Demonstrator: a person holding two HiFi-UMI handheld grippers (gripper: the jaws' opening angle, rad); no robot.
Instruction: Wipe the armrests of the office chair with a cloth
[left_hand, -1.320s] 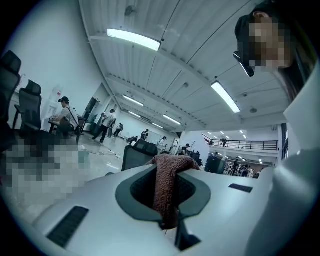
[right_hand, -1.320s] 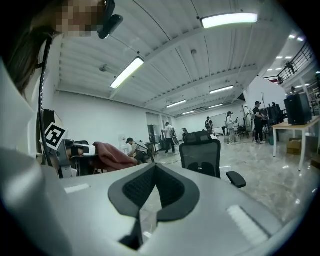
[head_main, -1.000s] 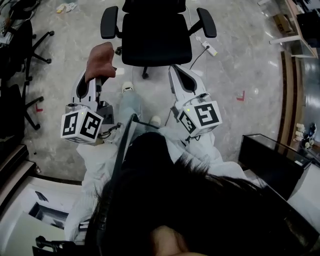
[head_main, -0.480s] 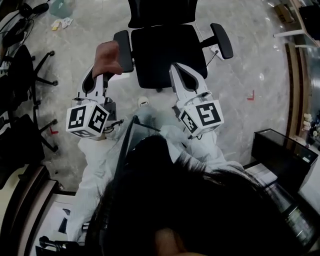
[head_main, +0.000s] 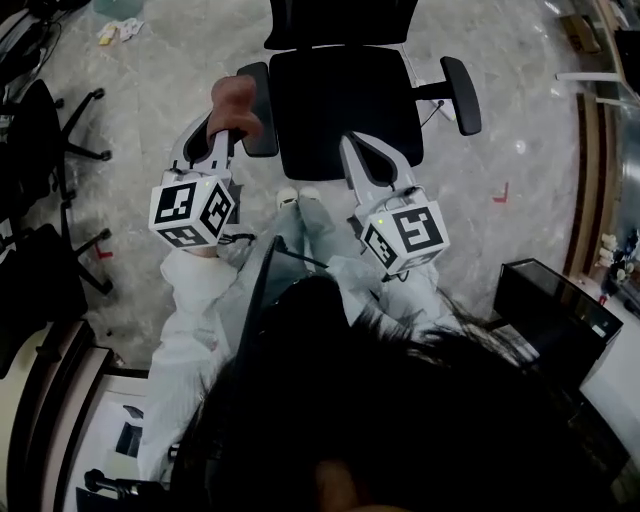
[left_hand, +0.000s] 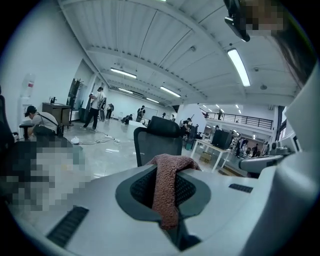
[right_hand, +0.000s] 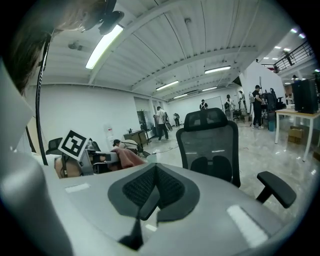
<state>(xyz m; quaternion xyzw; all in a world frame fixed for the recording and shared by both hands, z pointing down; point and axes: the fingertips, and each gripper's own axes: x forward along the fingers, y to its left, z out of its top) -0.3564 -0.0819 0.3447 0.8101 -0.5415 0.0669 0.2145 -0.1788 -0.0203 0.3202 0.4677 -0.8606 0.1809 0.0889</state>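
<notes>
Head view, cloth: a brown cloth (head_main: 236, 100) rides in the left gripper (head_main: 222, 135), bunched just past the jaw tips at the front end of the left armrest (head_main: 262, 140) of the office chair (head_main: 345, 100) (left as the person sees it).
Head view, axis: that armrest runs front to back along the chair, nearly in line with the way the left gripper points, so a wipe would most likely travel away from the person along its length.
Head view, contact: the cloth overlaps the armrest's front end, but whether it touches or hangs just above cannot be told.
Head view, nearer hand: the left one by far. The right gripper (head_main: 352, 142) sits at the front edge of the seat, between the two armrests and well apart from the right armrest (head_main: 462, 95).
Left gripper view, jaws: closed on the cloth, which drapes over the tips and hangs down between the pads. The backrest (left_hand: 159, 145) stands straight ahead beyond it, and the armrest itself is out of sight below the gripper's body.
Right gripper view, jaws: pressed together with nothing between them. The backrest rises ahead, the right armrest lies low to the right, and the left gripper's marker cube (right_hand: 74, 145) shows off to the left with the cloth beside it.
Containers: none of the task's things lies in one; the cloth is carried by the jaws alone.
</notes>
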